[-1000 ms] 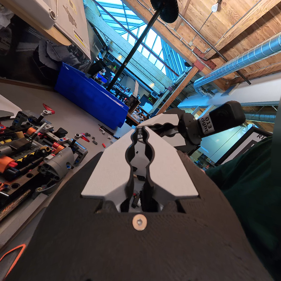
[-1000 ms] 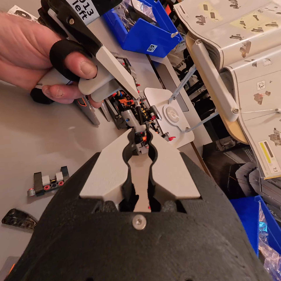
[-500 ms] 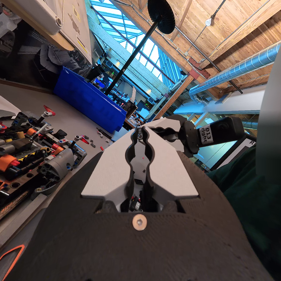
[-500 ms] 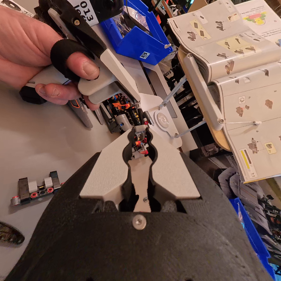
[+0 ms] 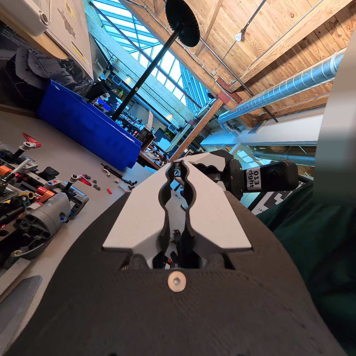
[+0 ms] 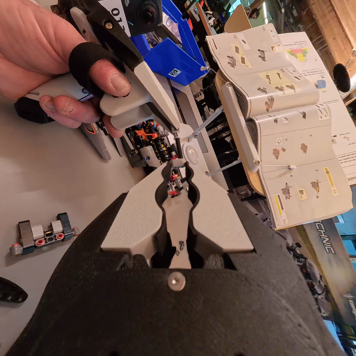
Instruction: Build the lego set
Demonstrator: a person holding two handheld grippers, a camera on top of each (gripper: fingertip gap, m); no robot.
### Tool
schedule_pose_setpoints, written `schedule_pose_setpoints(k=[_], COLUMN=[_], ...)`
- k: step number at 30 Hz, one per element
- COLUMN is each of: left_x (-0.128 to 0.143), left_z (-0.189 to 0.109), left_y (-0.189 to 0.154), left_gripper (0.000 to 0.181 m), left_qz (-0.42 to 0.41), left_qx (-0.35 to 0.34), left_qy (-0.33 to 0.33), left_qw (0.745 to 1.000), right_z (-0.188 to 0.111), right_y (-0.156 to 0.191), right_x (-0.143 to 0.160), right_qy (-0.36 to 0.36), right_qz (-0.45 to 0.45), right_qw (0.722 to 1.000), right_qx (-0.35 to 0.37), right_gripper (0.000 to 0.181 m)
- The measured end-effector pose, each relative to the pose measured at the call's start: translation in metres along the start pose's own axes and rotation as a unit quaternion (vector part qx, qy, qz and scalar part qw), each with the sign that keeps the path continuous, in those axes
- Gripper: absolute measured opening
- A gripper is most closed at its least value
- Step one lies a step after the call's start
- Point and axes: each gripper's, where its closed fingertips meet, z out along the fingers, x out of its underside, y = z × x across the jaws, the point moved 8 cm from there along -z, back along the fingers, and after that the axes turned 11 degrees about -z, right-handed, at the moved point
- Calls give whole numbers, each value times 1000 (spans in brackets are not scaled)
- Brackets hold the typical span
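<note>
Right gripper [image 6: 177, 165] is clamping nearly closed on a small grey-and-red lego sub-assembly [image 6: 176, 183]; left gripper [image 6: 175, 129] is pinching a thin black lego axle [image 6: 178, 148].
The axle is meeting the sub-assembly at 12 o'clock; I judge a skewed push could make it slip. The dark, orange-detailed lego chassis [image 6: 152, 144] is lying at 11 o'clock.

— What is on the grey table [image 6: 57, 183]?
— A toy car build [image 5: 34, 208] at nine o'clock, a blue bin [image 5: 86, 125] at eleven, tiny loose pieces [image 5: 115, 183] between.
</note>
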Motion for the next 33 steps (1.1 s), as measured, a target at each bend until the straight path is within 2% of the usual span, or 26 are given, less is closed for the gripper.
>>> schedule_pose_setpoints(k=[7, 21, 33], left_x=[1, -14, -11], left_z=[1, -13, -9], left_y=[1, 7, 8], left_gripper=[4, 4, 4], left_qz=[1, 22, 30], left_qx=[5, -24, -28], left_qy=[12, -4, 14], left_qw=[1000, 999, 999], right_z=[-4, 25, 20], right_y=[5, 3, 10], right_x=[-1, 5, 11], right_qy=[3, -53, -64], right_qz=[-5, 1, -7], right_qw=[1000, 999, 998], right_qx=[5, 2, 2], right_gripper=[13, 13, 12])
